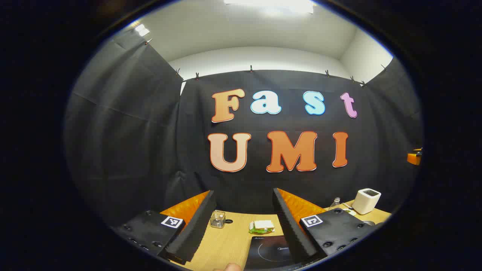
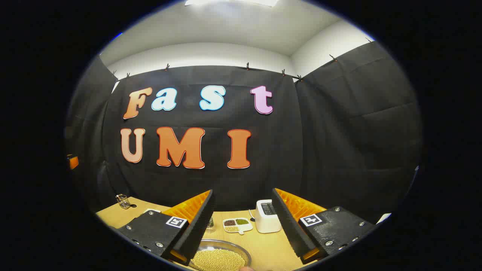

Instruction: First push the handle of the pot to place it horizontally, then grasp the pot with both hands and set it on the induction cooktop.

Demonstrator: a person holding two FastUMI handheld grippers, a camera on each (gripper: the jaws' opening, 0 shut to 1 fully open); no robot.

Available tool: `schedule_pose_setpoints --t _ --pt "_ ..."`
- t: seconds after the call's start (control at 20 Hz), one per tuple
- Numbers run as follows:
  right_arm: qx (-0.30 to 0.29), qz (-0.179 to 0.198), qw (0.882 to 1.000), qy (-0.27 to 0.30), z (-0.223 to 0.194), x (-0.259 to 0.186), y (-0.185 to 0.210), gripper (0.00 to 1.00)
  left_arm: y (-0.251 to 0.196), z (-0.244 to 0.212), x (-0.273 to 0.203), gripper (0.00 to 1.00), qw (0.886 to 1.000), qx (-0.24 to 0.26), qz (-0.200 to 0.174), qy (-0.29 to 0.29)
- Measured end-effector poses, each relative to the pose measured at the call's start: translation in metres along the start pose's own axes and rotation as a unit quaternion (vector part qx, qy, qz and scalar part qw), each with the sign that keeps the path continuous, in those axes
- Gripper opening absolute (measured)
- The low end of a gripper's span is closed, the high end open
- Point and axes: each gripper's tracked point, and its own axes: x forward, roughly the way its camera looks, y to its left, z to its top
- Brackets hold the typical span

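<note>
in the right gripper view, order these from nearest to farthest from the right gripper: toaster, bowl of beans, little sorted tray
1. Bowl of beans: at the bottom, just ahead of the open right gripper, toward its left finger.
2. Little sorted tray: mid-table, between the fingers.
3. Toaster: just right of the tray, by the right finger, reaching a little nearer the back wall; these two are nearly too close to call.

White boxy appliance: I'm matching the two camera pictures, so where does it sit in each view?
Left gripper view: the white boxy appliance stands at the lower right, on the light wooden table.
Right gripper view: it stands low, just right of centre.
Shared landmark: the small clear glass cup, left of the appliance in both.
</note>
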Motion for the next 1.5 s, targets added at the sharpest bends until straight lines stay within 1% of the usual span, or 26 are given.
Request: schedule_pose_setpoints --t 0.05,0.1,0.2,0.3,0.35,0.4,0.45,0.95,1.05,1.1,1.15,1.2,1.3,1.4,1.5 --pt "0.001 0.002 1.000 0.002 -0.001 -0.001 0.001 0.94 0.000 0.001 0.000 1.00 1.000 0.001 0.001 -0.002" --pt "0.001 0.006 1.000 0.003 -0.002 -0.002 0.002 0.93 0.001 0.003 -0.001 1.00 1.000 0.001 0.001 -0.003" --pt "0.000 0.011 1.000 0.004 -0.002 -0.002 0.003 0.93 0.001 0.002 -0.002 0.98 1.000 0.000 0.001 -0.004" --pt "0.000 0.017 1.000 0.011 -0.006 -0.002 0.006 0.94 0.002 0.002 -0.001 1.00 1.000 -0.001 0.001 -0.003" --pt "0.001 0.022 1.000 0.016 -0.008 -0.002 0.009 0.99 0.002 0.001 0.000 0.98 1.000 -0.002 0.001 -0.002" --pt "0.001 0.025 0.999 0.020 -0.010 -0.002 0.011 0.98 0.003 0.002 -0.001 1.00 1.000 -0.002 0.001 -0.002" --pt "0.001 0.028 0.999 0.023 -0.012 -0.002 0.013 0.93 0.002 0.002 -0.001 0.98 1.000 -0.002 0.001 -0.002" --pt "0.009 0.037 0.999 0.031 -0.013 -0.003 0.017 0.93 0.005 0.001 -0.003 0.98 1.000 -0.003 0.001 0.000" --pt "0.011 0.037 0.999 0.030 -0.012 -0.004 0.019 0.93 0.005 0.001 -0.002 1.00 1.000 -0.003 0.002 0.000" --pt "0.012 0.035 0.999 0.029 -0.012 -0.003 0.020 0.89 0.005 0.001 -0.003 0.98 1.000 -0.002 0.002 0.000" --pt "0.012 0.035 0.999 0.028 -0.013 -0.003 0.019 0.76 0.004 0.001 -0.002 0.98 1.000 -0.002 0.002 -0.001" --pt "0.011 0.035 0.999 0.026 -0.015 -0.006 0.016 0.72 0.004 0.001 -0.002 1.00 1.000 -0.002 0.001 -0.001" --pt "0.005 0.033 0.999 0.027 -0.018 -0.008 0.014 0.55 0.005 0.002 -0.004 1.00 1.000 -0.002 0.002 0.000" --pt "-0.004 0.035 0.999 0.033 -0.025 -0.011 0.017 0.47 0.006 0.000 -0.005 1.00 1.000 -0.003 0.003 0.001" --pt "-0.014 0.033 0.998 0.047 -0.038 -0.013 0.017 0.32 0.008 0.001 -0.005 1.00 1.000 -0.004 0.005 0.002"
